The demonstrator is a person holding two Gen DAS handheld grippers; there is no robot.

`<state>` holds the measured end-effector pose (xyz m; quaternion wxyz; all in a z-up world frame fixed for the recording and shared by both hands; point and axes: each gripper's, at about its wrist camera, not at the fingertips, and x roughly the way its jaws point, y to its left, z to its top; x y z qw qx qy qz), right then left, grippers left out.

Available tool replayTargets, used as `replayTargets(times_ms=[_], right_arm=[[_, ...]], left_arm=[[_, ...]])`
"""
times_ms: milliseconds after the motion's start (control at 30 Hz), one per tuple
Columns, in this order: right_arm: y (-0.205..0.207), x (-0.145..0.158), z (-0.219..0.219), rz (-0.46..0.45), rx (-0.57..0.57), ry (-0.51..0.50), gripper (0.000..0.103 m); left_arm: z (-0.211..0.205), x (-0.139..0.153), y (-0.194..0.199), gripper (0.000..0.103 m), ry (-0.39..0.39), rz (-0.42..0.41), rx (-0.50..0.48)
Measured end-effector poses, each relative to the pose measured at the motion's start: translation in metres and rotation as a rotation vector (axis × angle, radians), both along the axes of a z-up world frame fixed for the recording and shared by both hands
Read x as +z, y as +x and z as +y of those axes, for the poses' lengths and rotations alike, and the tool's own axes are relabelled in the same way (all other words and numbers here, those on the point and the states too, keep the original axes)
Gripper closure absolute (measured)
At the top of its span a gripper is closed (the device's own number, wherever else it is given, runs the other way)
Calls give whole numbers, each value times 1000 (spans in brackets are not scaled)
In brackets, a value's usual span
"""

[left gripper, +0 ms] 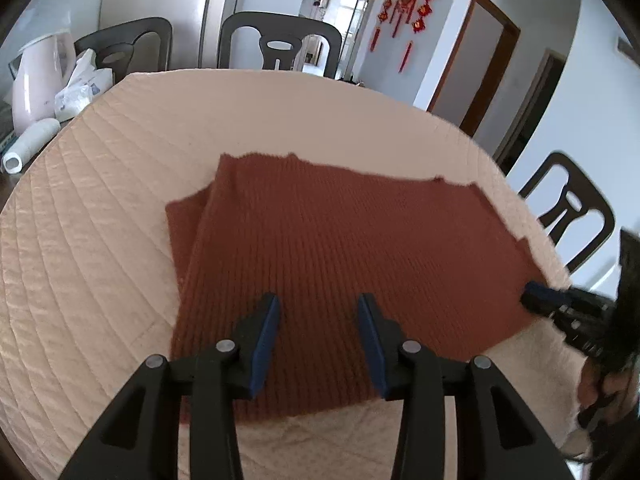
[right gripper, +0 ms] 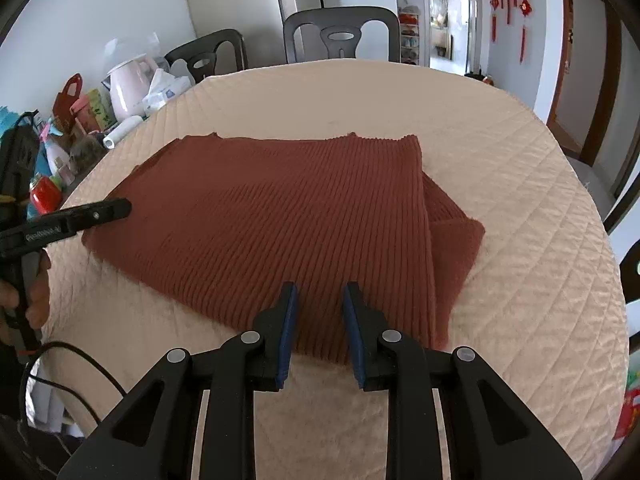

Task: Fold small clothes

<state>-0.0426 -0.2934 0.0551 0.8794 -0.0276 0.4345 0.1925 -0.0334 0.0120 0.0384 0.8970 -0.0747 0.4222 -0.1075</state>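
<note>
The rust-brown knitted garment (left gripper: 340,248) lies folded and flat in the middle of the round table (left gripper: 100,240), on a quilted beige cover. The left gripper (left gripper: 318,304) hovers over its near edge with jaws spread, holding nothing. The right gripper (right gripper: 320,292) hovers over the opposite edge, jaws also spread and empty.

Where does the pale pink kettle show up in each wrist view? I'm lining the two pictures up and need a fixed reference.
Left wrist: pink kettle at the far left edge, beyond the table's quilted cover.
Right wrist: pink kettle upper left, among clutter past the cover.
Shared landmark: the white roll lying just below the kettle.
</note>
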Motion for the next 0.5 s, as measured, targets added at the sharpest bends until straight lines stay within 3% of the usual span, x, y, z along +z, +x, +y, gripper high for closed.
replayTargets(times_ms=[133,333,500], right_arm=[[1,4,-3,19,-44,24,79],[-13,11,33,-18,73,36,79],[-11,-6,60,3,139,-4,79]], left_arm=[[-1,2,5,59,41,1,7],[-22,11,-14,58,-21,-3,-65],[-46,-1,-16,53,47,-8,-107]])
